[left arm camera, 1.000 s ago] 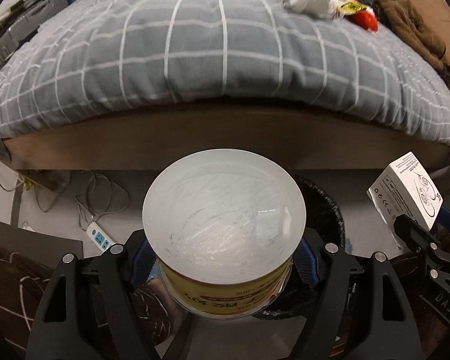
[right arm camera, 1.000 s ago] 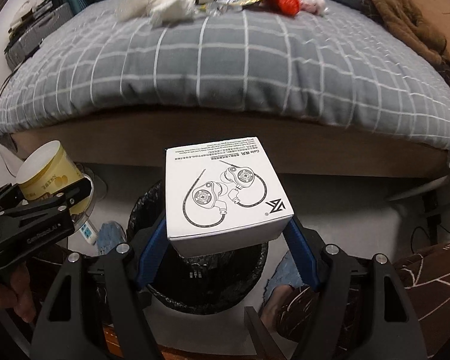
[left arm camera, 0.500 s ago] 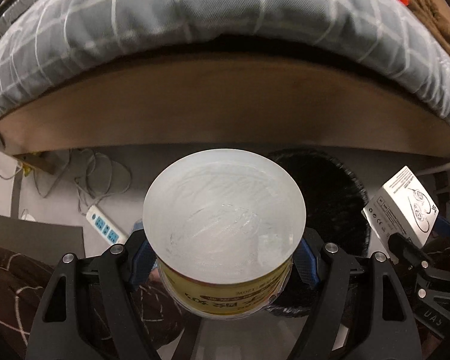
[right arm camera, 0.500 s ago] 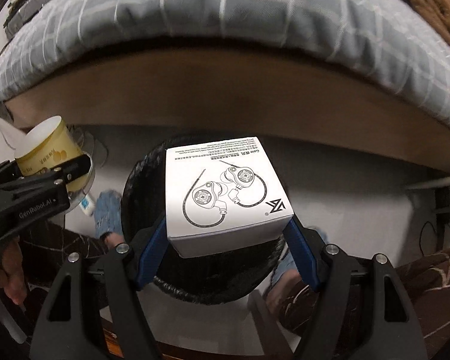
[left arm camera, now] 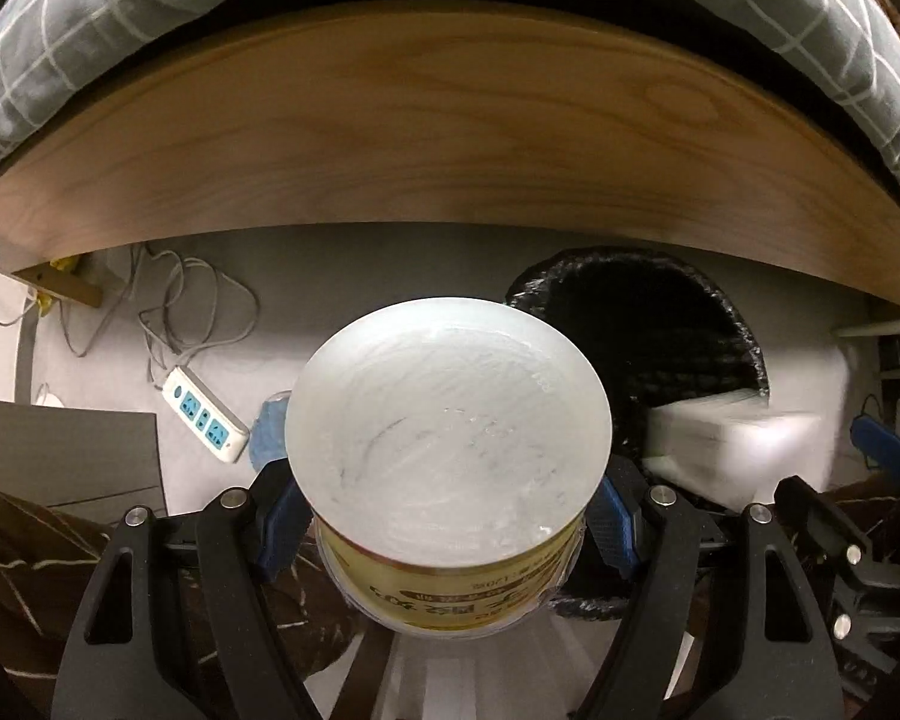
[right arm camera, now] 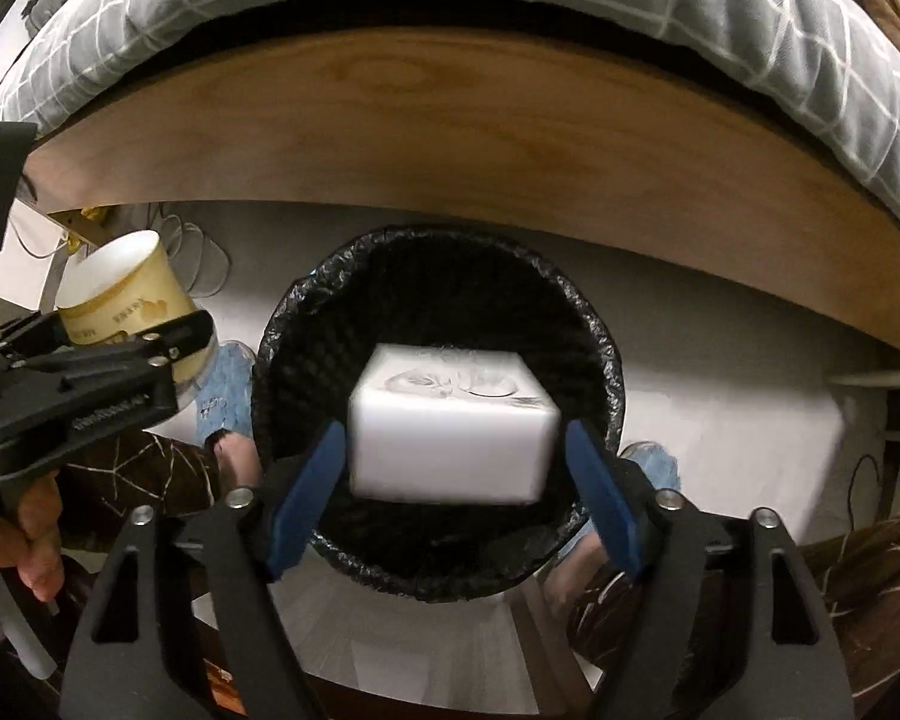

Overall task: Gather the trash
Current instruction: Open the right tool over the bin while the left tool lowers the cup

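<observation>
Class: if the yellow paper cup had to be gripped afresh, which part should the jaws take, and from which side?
Grip the yellow cup across its round side wall, as the left gripper does now, coming from its open end: the wall tapers toward the flat base, leaving two opposite faces.

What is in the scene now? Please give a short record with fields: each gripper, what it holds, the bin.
left gripper: shut on the yellow paper cup, beside the bin
right gripper: jaws have just been opening; pads clear of the white box
white box: blurred, between the open jaws, over the bin mouth
bin: black liner, on the floor by the bed frame
</observation>
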Demonstrator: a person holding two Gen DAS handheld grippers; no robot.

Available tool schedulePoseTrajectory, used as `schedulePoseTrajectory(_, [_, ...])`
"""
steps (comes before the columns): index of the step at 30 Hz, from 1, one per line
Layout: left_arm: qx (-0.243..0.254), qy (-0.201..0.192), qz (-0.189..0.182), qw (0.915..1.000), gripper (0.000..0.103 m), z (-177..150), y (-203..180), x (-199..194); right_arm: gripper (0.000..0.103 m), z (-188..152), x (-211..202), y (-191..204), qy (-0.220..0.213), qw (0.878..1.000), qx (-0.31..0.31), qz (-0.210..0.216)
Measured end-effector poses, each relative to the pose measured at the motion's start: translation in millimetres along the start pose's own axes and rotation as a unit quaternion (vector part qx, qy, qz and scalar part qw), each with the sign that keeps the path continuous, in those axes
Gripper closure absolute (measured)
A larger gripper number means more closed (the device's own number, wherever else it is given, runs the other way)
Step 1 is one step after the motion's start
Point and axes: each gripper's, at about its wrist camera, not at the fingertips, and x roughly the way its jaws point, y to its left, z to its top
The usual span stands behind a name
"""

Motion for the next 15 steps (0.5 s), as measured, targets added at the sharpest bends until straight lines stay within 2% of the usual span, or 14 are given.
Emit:
schedulePoseTrajectory(6, [0.018,0.002,-0.009,0.9998,0.028,1,-23,3,0.012,-5,-5,-24,-0.012,0.999,0.020,-0.024])
schedulePoseTrajectory(11, [0.014,0.007,-0.020,0.9997,0.028,2,-43,7,0.008,-5,-11,-43,-0.021,0.997,0.056,-0.038])
schedulePoseTrajectory(15, [0.032,0.007,-0.026,0.9991,0.028,4,-67,9,0.008,-9,-11,-62,-0.015,0.995,0.082,-0.049])
